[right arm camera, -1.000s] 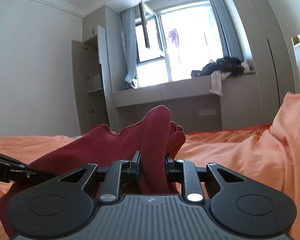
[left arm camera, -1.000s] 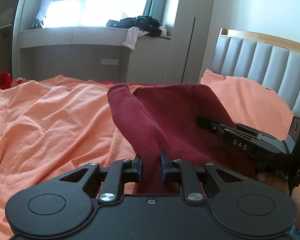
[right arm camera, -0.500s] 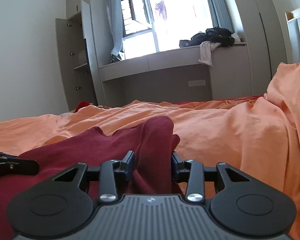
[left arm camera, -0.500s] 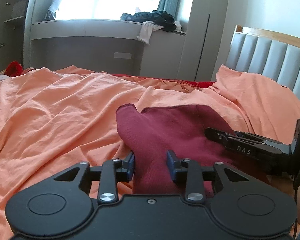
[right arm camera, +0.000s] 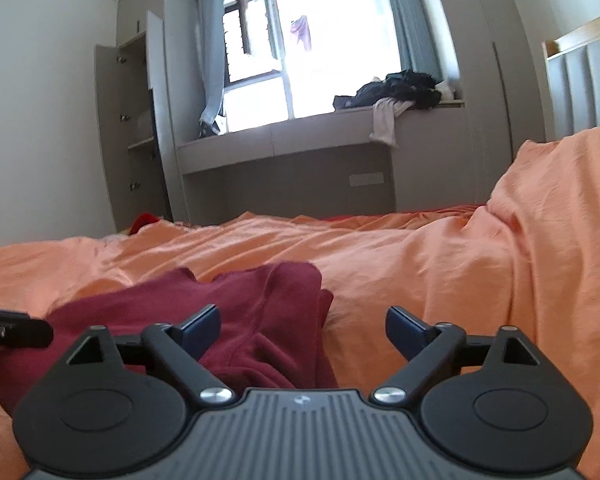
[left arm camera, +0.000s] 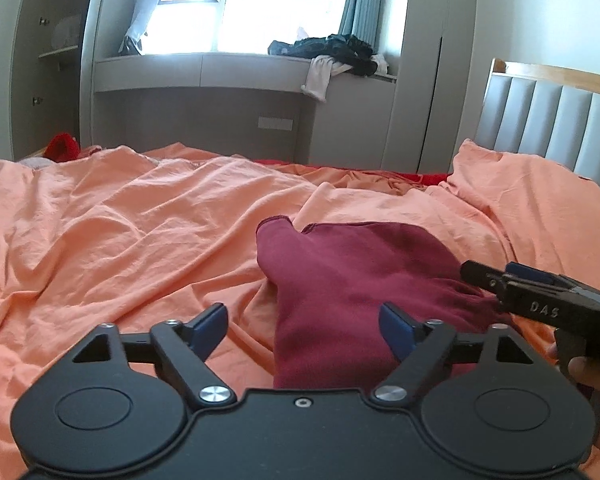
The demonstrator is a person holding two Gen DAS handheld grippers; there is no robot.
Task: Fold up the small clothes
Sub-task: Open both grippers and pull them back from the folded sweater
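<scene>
A dark red garment (left arm camera: 352, 280) lies folded over on the orange bed sheet (left arm camera: 120, 240). My left gripper (left arm camera: 303, 326) is open, its blue-padded fingers (left arm camera: 208, 326) wide apart, with the garment's near edge between them but not held. My right gripper (right arm camera: 302, 328) is open too, just above the garment's near right part (right arm camera: 260, 320). In the left wrist view the right gripper (left arm camera: 532, 300) reaches in from the right over the garment's edge. The left gripper's tip (right arm camera: 12, 326) shows at the left of the right wrist view.
A grey padded headboard (left arm camera: 548, 124) stands at the right with a raised orange pillow (right arm camera: 560, 220) before it. A window bench (left arm camera: 220, 68) with a heap of dark clothes (left arm camera: 336, 50) runs behind the bed. A bright red cloth (left arm camera: 62, 146) lies at the far left bed edge.
Both grippers lowered the red garment onto the bed and opened, letting go of it. It now lies flat instead of hanging from the jaws.
</scene>
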